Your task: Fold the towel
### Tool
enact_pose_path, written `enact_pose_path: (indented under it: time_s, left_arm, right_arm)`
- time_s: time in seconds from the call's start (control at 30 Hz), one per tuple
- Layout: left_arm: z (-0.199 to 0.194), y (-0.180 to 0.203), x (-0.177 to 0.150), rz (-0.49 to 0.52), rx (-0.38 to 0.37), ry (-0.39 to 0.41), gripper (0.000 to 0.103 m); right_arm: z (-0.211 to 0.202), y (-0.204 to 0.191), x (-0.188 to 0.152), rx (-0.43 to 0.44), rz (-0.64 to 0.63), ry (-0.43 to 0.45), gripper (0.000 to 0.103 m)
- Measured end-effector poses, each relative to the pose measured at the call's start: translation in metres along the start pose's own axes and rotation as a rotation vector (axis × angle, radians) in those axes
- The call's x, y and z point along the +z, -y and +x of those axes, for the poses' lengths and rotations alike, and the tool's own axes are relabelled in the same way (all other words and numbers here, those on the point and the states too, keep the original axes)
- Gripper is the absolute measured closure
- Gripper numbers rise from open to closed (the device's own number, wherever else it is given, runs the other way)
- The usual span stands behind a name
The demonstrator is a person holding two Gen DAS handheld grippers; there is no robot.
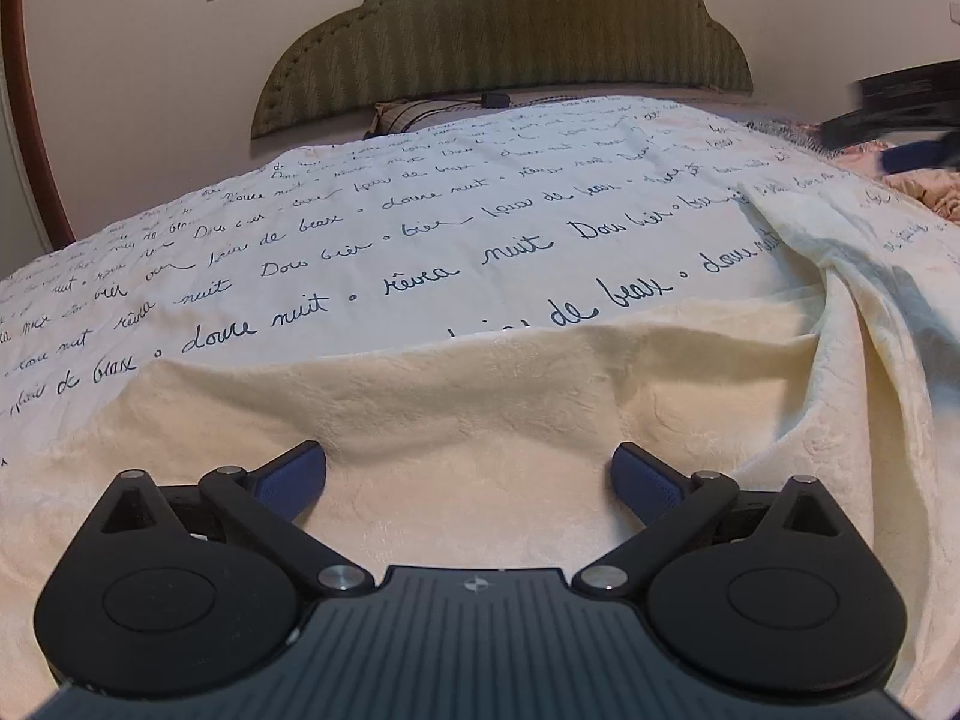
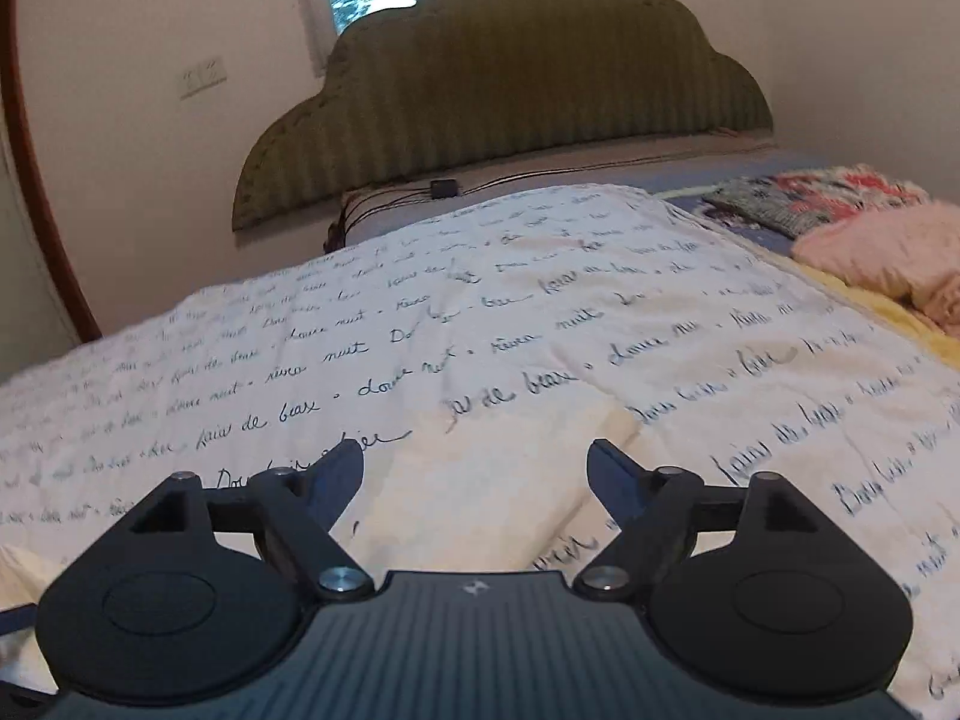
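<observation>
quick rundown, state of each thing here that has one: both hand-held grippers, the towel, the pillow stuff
left hand-held gripper: open, nothing between its pads, cream side of the towel below
right hand-held gripper: open, holding nothing
towel: spread on the bed, script side up, near edge folded over showing the cream underside, right part rumpled
pink blanket: bunched at the right side of the bed
</observation>
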State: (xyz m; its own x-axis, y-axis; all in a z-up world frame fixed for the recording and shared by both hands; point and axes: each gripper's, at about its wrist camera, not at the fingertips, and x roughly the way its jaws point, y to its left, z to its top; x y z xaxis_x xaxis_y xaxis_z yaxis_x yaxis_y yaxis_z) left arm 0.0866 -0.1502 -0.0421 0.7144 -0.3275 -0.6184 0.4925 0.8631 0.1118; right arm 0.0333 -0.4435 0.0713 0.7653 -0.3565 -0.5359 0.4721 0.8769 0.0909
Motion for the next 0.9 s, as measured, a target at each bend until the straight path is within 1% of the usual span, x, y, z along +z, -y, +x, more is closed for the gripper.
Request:
enact_pose_path:
  time_s: [0.1, 0.2, 0.23, 0.27, 0.3, 0.33, 0.4, 0.47, 0.53, 0.67, 0.8, 0.87, 0.9]
  left_arm:
    - [0.000, -0.001, -0.001, -0.002, -0.003, 0.009, 0.000]
    - [0.002, -0.004, -0.002, -0.019, -0.017, 0.011, 0.000]
    - [0.002, -0.005, -0.002, -0.027, -0.023, 0.010, 0.000]
    - [0.002, -0.006, -0.002, -0.032, -0.028, 0.010, 0.000]
    - [0.002, -0.007, -0.002, -0.036, -0.031, 0.010, 0.000]
    - [0.002, -0.008, -0.003, -0.039, -0.033, 0.011, 0.000]
    - [0.003, -0.008, -0.003, -0.040, -0.034, 0.012, 0.000]
    - [0.003, -0.008, -0.003, -0.042, -0.036, 0.014, 0.000]
    - [0.003, -0.009, -0.003, -0.044, -0.038, 0.014, 0.000]
    - [0.003, -0.008, -0.003, -0.041, -0.033, 0.013, 0.000]
    - [0.003, -0.006, -0.003, -0.035, -0.028, 0.011, 0.000]
    - [0.003, -0.005, -0.002, -0.032, -0.024, 0.008, 0.000]
    - [0.004, -0.005, -0.002, -0.029, -0.021, 0.007, 0.000]
  right_arm:
    - [0.051, -0.038, 0.008, -0.048, -0.091, -0.095, 0.022]
    - [0.102, -0.059, 0.003, -0.204, -0.182, -0.202, 0.023]
    - [0.113, -0.059, -0.002, -0.229, -0.206, -0.224, 0.025]
    - [0.115, -0.059, -0.004, -0.208, -0.224, -0.217, 0.059]
    - [0.112, -0.054, -0.007, -0.162, -0.228, -0.200, 0.086]
    - [0.106, -0.048, -0.006, -0.141, -0.198, -0.188, 0.087]
    - [0.088, -0.031, -0.004, -0.113, -0.129, -0.131, 0.095]
    - [0.061, -0.010, -0.002, -0.110, -0.053, -0.069, 0.096]
    - [0.026, 0.019, -0.005, -0.098, 0.050, -0.001, 0.096]
    - [-0.044, 0.078, -0.025, -0.069, 0.250, 0.096, 0.097]
    - [-0.097, 0.116, -0.063, -0.060, 0.381, 0.119, 0.097]
    - [-0.111, 0.131, -0.086, -0.058, 0.449, 0.097, 0.097]
    - [-0.113, 0.137, -0.094, -0.066, 0.463, 0.079, 0.097]
